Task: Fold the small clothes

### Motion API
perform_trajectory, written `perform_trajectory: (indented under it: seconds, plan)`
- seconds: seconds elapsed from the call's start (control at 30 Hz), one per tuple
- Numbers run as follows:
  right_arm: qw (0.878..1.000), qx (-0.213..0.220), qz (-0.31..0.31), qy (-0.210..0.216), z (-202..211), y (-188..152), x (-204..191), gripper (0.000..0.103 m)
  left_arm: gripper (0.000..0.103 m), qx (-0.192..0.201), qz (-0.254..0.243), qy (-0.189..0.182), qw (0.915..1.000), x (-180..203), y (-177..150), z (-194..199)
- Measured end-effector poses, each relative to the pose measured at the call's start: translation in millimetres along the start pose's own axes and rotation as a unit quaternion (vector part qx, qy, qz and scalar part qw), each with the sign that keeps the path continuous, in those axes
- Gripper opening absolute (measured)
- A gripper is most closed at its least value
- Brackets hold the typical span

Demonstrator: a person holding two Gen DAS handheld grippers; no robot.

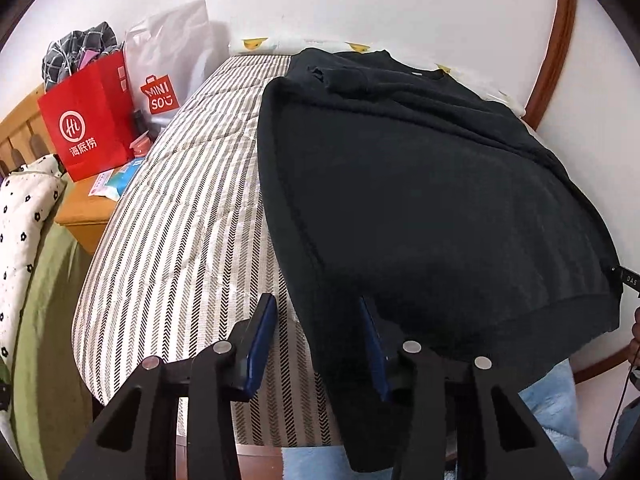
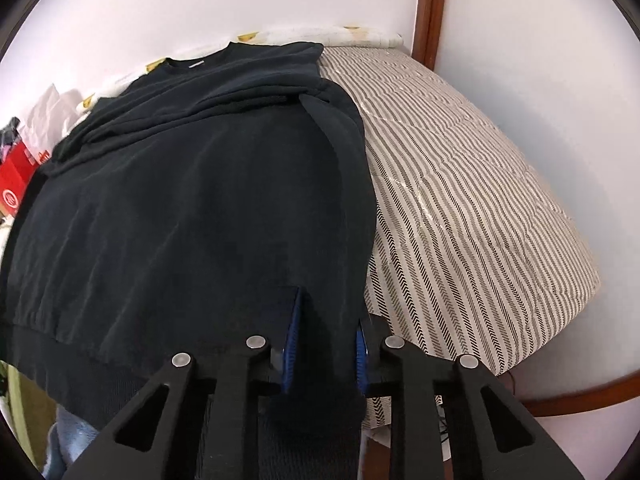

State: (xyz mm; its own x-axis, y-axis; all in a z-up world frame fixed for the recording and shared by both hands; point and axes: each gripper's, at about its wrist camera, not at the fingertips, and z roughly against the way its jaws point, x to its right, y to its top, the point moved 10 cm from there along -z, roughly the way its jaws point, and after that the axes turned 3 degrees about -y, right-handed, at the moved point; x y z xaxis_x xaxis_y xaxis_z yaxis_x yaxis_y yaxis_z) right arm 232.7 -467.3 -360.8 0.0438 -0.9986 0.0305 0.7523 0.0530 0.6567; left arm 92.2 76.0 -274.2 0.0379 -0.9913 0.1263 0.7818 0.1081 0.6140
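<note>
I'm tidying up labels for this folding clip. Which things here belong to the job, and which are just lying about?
Job: black sweatshirt, striped mattress, left gripper, right gripper.

Lying about: red paper bag, white Miniso bag, floral pillow, wooden nightstand.

The striped grey-and-white mattress (image 2: 480, 184) lies bare to the right of the black cotton sweatshirt (image 2: 192, 208), open up to the brown wooden door frame (image 2: 430, 8). Left of the sweatshirt a bare strip of mattress runs to the edge. Beyond it, a red paper bag (image 1: 90, 128) and a white plastic bag (image 1: 168, 48) crowd the wooden nightstand (image 1: 86, 210).
</note>
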Motion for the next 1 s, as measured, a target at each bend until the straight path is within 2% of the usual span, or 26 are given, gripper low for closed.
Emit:
perform_trajectory:
  seconds: [0.37, 0.6, 0.63, 0.9, 1.0]
  plan:
    - [0.999, -0.013, -0.046, 0.014, -3, 3, 6, 0.024, 0.039, 0.008, 0.0, -0.028, 0.9996, -2, 4, 0]
    - [0.999, -0.015, -0.03, -0.008, -2, 2, 0, 0.023, 0.039, 0.011, 0.044, -0.074, 0.9963, -9, 2, 4]
    - [0.999, -0.013, -0.031, -0.011, -2, 2, 0, 0.025, 0.039, 0.01, 0.044, -0.077, 0.996, -10, 2, 4]
    - [0.998, -0.011, -0.059, 0.011, -9, 10, -2, 0.025, 0.039, 0.005, 0.037, -0.066, 0.9971, -9, 1, 3]
    - [0.999, -0.005, -0.045, 0.015, -10, 14, -7, 0.024, 0.026, 0.004, 0.038, -0.05, 0.998, -10, 1, 2]
